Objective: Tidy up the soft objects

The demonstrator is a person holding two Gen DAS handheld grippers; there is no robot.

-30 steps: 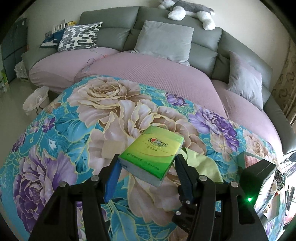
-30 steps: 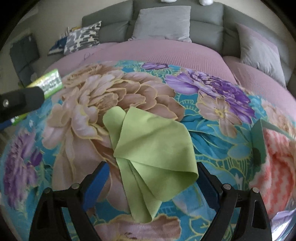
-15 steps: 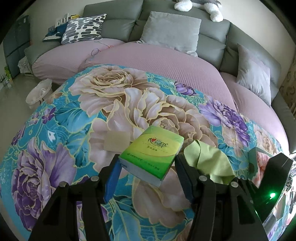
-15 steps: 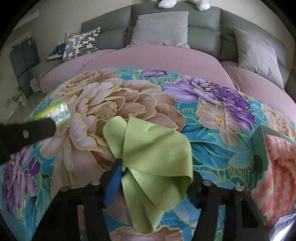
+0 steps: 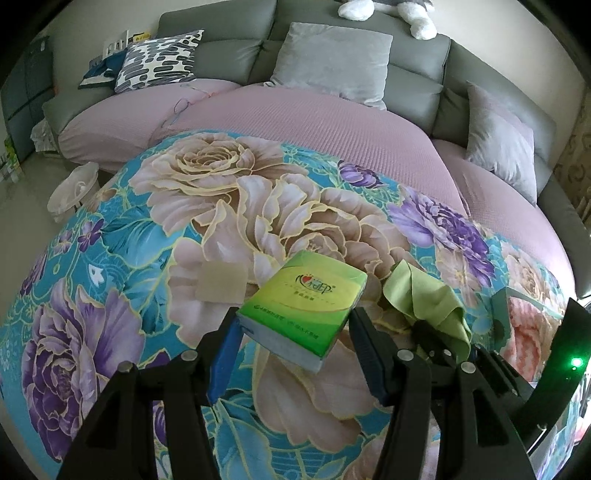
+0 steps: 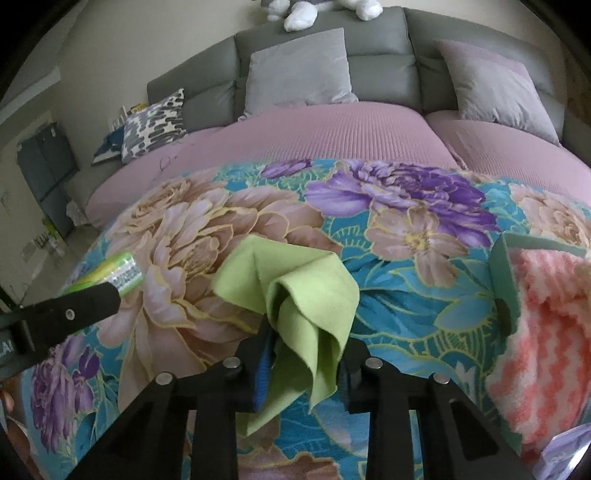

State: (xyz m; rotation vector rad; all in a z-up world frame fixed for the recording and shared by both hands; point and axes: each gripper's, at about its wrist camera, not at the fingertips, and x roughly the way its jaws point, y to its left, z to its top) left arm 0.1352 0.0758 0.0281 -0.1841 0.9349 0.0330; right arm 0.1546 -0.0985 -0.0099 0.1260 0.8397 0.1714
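Surface: floral bedspread point(image 5: 155, 236) in front of a grey sofa point(image 5: 413, 59).
Left tool point(image 5: 291, 347): clamped on a green tissue pack point(image 5: 303, 302), lifted off the bedspread.
Right tool point(image 6: 301, 363): closing, bunched green cloth point(image 6: 295, 295) between its jaws, just right of the pack.

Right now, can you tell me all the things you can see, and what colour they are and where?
tissue pack: one, green, between the left gripper's fingers
cloth: one, light green, bunched between the right gripper's fingers
floral blanket: one, teal with beige and purple flowers, spread over the sofa seat
box: one, teal-green, at the right on the blanket
striped towel: one, pink and white, in the box
grey cushions: two, against the sofa back
spotted cushion: one, white and dark, far left
plush toy: one, white and grey, atop the sofa back
left gripper: black, holding the pack
right gripper: black, jaws closing on the cloth
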